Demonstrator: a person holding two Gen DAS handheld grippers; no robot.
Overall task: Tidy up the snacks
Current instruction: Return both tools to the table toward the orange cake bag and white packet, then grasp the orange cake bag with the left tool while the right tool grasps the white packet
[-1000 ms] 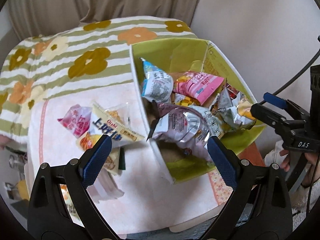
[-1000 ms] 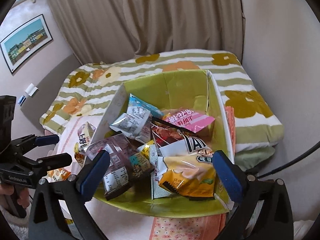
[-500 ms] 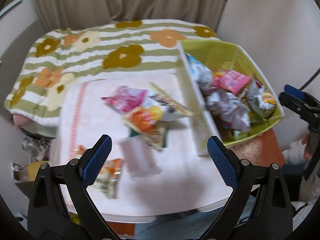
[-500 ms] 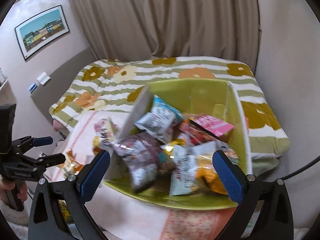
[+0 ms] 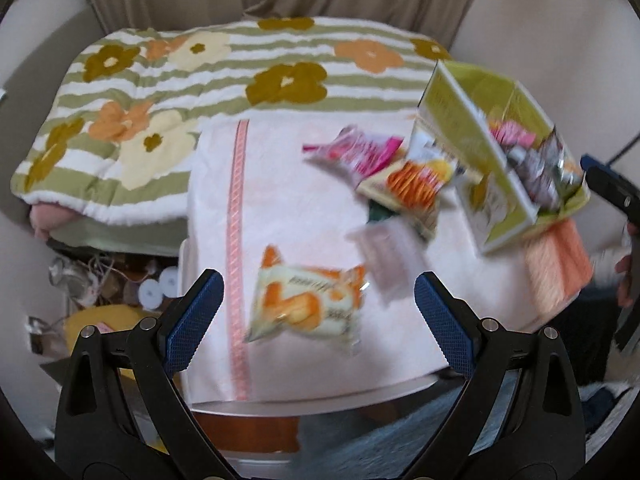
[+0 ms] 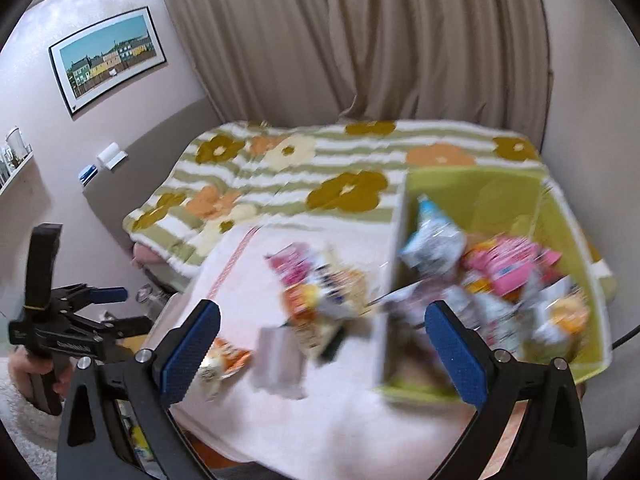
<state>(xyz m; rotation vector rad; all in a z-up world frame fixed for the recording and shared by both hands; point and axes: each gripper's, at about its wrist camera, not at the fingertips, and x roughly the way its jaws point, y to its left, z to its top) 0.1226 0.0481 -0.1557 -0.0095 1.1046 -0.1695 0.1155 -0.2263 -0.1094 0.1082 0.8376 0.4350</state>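
A green box [image 5: 464, 120] full of snack packets stands at the right of a pink-clothed table [image 5: 288, 216]; it also shows in the right wrist view [image 6: 476, 196]. Loose packets lie on the cloth: an orange and white one [image 5: 308, 304], a pink one [image 5: 356, 152], an orange-striped one [image 5: 412, 184] and a pale one [image 5: 384, 256]. My left gripper [image 5: 316, 316] is open and empty, just in front of the orange and white packet. My right gripper [image 6: 324, 344] is open and empty, over the table beside the box's left wall.
A bed with a flowered green-striped blanket [image 5: 200, 80] lies behind the table. Clutter sits on the floor at the table's left [image 5: 104, 280]. Curtains [image 6: 400, 40] and a framed picture [image 6: 108, 56] are on the walls. The table's front edge [image 5: 320, 400] is close.
Both grippers have swung left, away from the box and toward the loose packets on the cloth. The box now sits at the right of each view. Both stay open.
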